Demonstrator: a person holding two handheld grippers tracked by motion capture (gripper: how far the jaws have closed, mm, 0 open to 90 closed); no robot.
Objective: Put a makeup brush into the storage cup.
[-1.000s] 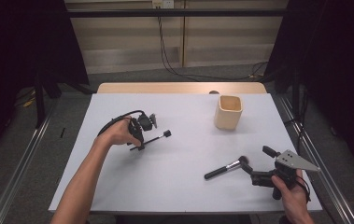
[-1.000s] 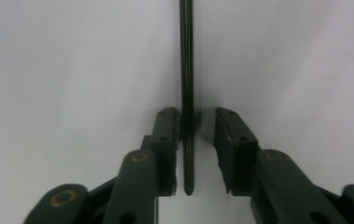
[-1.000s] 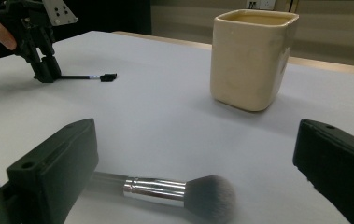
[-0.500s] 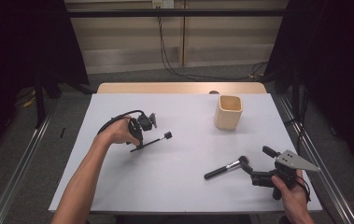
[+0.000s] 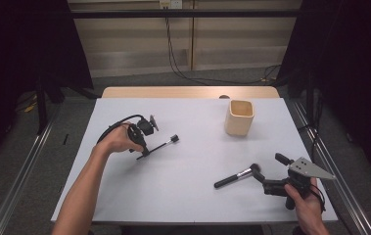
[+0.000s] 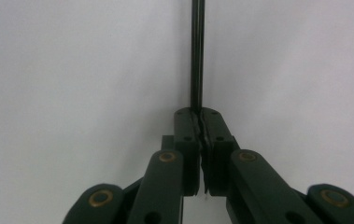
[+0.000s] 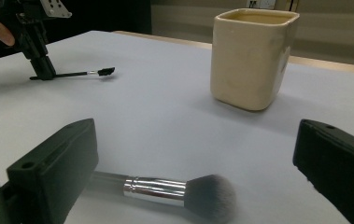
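Clearly, two cosmetic tools are being handled, and both are judged light and stiff in the handle but soft at the tip. The thin applicator brush (image 5: 157, 146) is clamped by the left claw (image 5: 144, 151) at the tail end of its slender black handle; in the left gripper view the pads are seen pressed together on the rod (image 6: 196, 56), which runs straight ahead of the claw over the white table (image 5: 193, 122). Its jaws have just been closing on that handle. Such a thin, smooth rod may be expected to pivot or slip in the pads, so a grip nearer its middle would be steadier. The powder brush (image 7: 165, 190) lies flat between the spread jaws of the right claw (image 7: 198, 182), untouched, its silver ferrule and fluffy head just ahead of the left jaw. It should be taken by the black handle or ferrule, never by the bristles, which would be crushed. The cream ceramic cup (image 7: 253, 56) stands upright beyond this claw, well apart.
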